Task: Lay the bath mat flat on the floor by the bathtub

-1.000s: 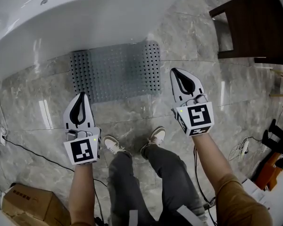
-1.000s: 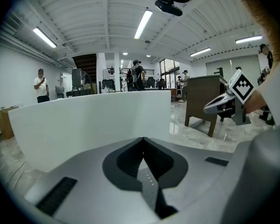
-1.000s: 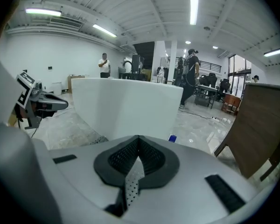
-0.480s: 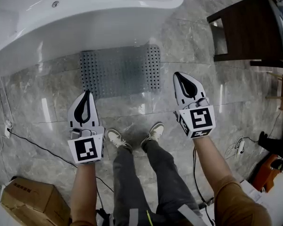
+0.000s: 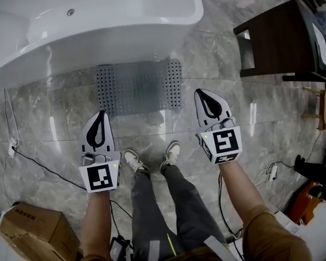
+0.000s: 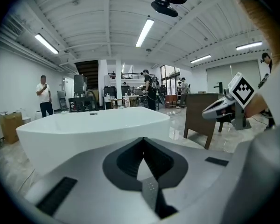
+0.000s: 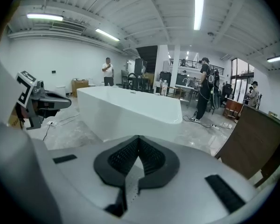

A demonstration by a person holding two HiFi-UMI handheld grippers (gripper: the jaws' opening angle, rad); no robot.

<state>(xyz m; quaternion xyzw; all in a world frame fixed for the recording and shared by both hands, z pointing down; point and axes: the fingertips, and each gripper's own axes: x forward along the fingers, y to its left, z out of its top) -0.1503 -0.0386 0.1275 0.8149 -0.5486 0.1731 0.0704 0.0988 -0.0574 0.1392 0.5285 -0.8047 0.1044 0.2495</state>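
A grey perforated bath mat (image 5: 139, 87) lies flat on the marble floor, its far edge tucked under the white bathtub (image 5: 92, 26). My left gripper (image 5: 101, 116) hovers shut and empty near the mat's front left corner, held well above the floor. Off the mat's front right corner, my right gripper (image 5: 205, 94) is likewise shut with nothing between its jaws. In the left gripper view the bathtub (image 6: 93, 129) fills the middle, with the right gripper (image 6: 213, 110) at the right. The right gripper view shows the tub (image 7: 130, 108) and the left gripper (image 7: 65, 102) at the left.
A dark wooden cabinet (image 5: 277, 42) stands at the right. A cardboard box (image 5: 30, 232) sits bottom left, with a black cable (image 5: 41, 170) trailing over the floor. My shoes (image 5: 152, 159) stand just in front of the mat. People stand in the hall beyond the tub.
The view has shifted so more of the bathtub shows and the mat sits slightly higher in the picture. Both grippers stay shut and empty; the mat has not moved.
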